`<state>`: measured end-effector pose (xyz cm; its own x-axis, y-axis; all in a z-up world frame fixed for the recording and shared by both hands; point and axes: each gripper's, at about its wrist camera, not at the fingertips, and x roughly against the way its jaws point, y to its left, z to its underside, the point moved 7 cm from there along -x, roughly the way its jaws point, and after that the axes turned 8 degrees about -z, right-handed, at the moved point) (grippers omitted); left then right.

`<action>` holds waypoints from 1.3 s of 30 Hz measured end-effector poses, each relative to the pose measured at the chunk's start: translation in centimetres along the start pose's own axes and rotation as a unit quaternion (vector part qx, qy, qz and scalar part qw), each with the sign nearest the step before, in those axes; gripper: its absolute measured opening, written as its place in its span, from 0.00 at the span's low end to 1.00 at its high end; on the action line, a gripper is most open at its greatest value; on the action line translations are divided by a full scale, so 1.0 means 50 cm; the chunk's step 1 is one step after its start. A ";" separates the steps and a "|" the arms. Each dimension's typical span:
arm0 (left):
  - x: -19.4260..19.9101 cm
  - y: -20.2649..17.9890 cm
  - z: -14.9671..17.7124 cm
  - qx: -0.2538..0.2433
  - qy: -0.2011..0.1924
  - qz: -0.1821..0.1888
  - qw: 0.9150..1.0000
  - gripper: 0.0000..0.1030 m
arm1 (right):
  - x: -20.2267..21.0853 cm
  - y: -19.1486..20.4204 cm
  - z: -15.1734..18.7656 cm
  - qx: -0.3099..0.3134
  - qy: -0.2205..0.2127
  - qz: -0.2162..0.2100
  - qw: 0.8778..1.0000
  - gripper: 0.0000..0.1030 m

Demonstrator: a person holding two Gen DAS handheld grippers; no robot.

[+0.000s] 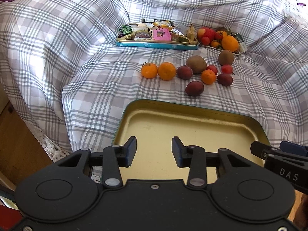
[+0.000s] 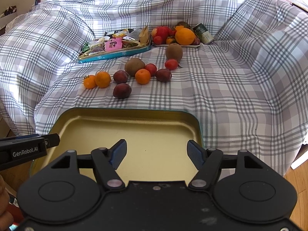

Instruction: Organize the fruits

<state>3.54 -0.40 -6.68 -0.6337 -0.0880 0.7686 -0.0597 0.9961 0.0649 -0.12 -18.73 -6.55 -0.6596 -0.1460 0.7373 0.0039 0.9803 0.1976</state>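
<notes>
An empty gold-lined tin tray [image 1: 192, 119] [image 2: 134, 123] lies on the checked cloth right in front of both grippers. Beyond it lie loose fruits: three mandarins [image 1: 166, 71] [image 2: 103, 79], three dark plums [image 1: 194, 88] [image 2: 122, 90], two kiwis [image 1: 196, 64] [image 2: 134, 66] and small red tomatoes [image 1: 226, 69] [image 2: 171, 64]. A white plate [image 1: 235, 53] [image 2: 182, 46] at the back holds an apple, an orange and more small fruit. My left gripper [image 1: 154, 152] is open and empty above the tray. My right gripper [image 2: 156, 154] is open and empty above the tray.
A blue tin tray [image 1: 156, 45] [image 2: 115, 54] full of snack packets sits at the back beside the plate. A green can [image 1: 240, 42] [image 2: 204, 33] lies behind the plate. The cloth rises in folds on all sides. Wooden floor [image 1: 17, 134] lies to the left.
</notes>
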 end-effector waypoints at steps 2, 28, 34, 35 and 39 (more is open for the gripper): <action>-0.003 -0.001 0.000 0.002 0.003 0.001 1.000 0.47 | -0.001 0.001 -0.001 0.002 -0.001 -0.003 1.000 0.71; -0.080 -0.002 -0.105 -0.020 0.028 0.016 0.999 0.45 | -0.078 -0.001 -0.048 0.012 0.043 -0.037 0.998 0.53; -0.132 0.000 -0.160 -0.027 0.029 0.010 0.999 0.45 | -0.103 -0.020 -0.122 0.008 0.015 -0.028 0.999 0.53; -0.142 0.000 -0.169 -0.027 0.031 0.011 0.999 0.45 | -0.110 -0.024 -0.133 0.006 0.014 -0.027 1.000 0.53; -0.181 -0.002 -0.198 -0.031 0.034 0.012 0.999 0.45 | -0.148 -0.042 -0.173 0.001 0.012 -0.016 1.000 0.53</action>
<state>16.92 0.33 -7.34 -0.5802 -0.0663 0.8118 0.0041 0.9964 0.0843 11.27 -20.88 -6.83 -0.6414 -0.1811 0.7455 -0.0183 0.9751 0.2211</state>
